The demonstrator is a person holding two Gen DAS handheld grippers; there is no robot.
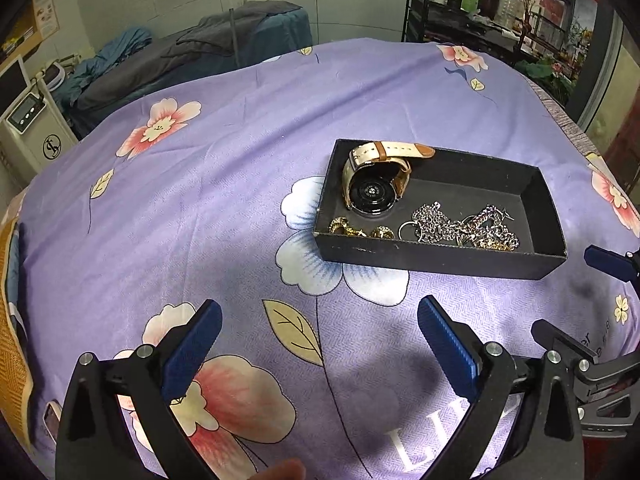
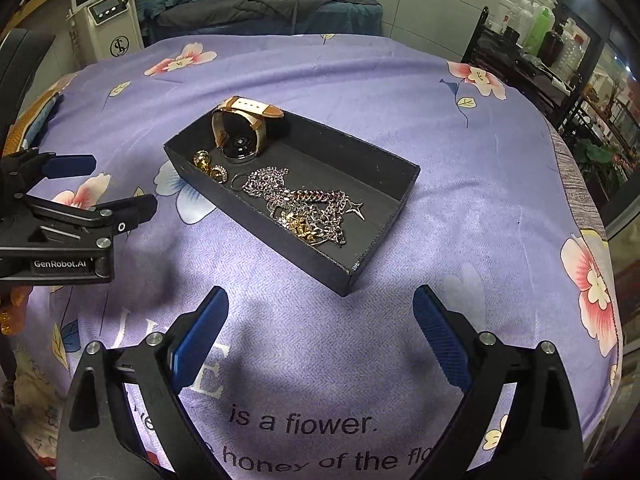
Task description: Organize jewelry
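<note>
A black open box (image 1: 400, 258) (image 2: 256, 216) sits on the purple flowered cloth. Inside lie a watch with a cream and brown strap (image 1: 374, 184) (image 2: 240, 132), gold earrings (image 1: 360, 231) (image 2: 210, 166) and a tangle of silver and gold chains (image 1: 464, 226) (image 2: 308, 208). My left gripper (image 1: 320, 344) is open and empty, hovering over the cloth in front of the box; it also shows in the right wrist view (image 2: 108, 184). My right gripper (image 2: 320, 328) is open and empty near the box's near corner; its fingers (image 1: 608, 264) show at the right of the left wrist view.
The purple cloth (image 1: 200, 208) (image 2: 460, 184) covers the whole table. Behind it stand a white machine with a screen (image 1: 28, 128) (image 2: 106, 20), a couch with dark blankets (image 1: 192, 56), and a black shelf with bottles (image 1: 472, 4) (image 2: 532, 36).
</note>
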